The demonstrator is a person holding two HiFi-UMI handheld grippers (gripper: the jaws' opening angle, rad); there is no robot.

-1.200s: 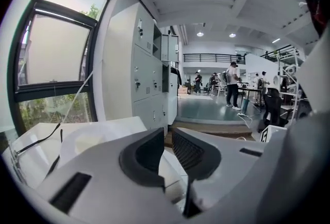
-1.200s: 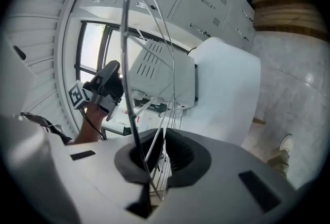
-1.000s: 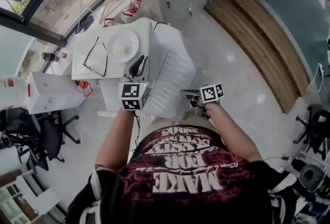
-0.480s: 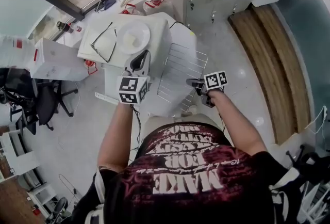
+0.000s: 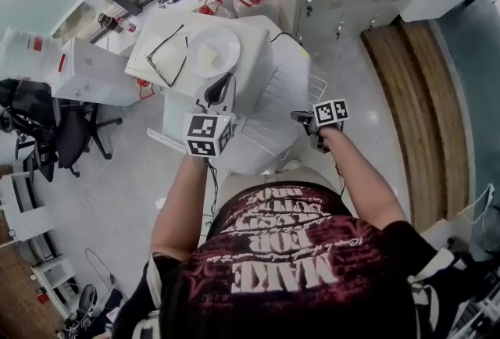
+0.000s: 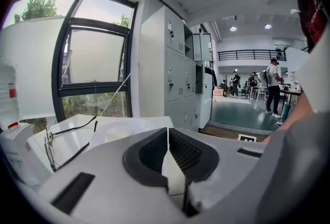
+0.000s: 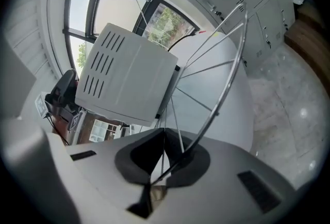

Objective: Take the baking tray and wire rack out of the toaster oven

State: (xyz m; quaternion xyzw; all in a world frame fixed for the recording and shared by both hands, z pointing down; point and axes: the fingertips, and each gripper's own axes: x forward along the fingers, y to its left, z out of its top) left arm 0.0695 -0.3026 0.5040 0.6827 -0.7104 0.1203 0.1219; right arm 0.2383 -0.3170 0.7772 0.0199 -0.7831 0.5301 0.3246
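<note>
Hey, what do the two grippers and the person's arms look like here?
The left gripper and right gripper both have pale grey shells with black, ribbed jaws. Black-and-white square markers cover the left cube and right cube. A thin dark cable hangs under the left one. The person wears a short-sleeved dark red-and-black T-shirt with white lettering; the forearms are bare.

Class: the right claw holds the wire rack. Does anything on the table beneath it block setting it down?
Nothing visible does. Through the bars of the wire rack the white table shows bare. The toaster oven stands to the rack's left. The right claw grips the rack's edge.
</note>
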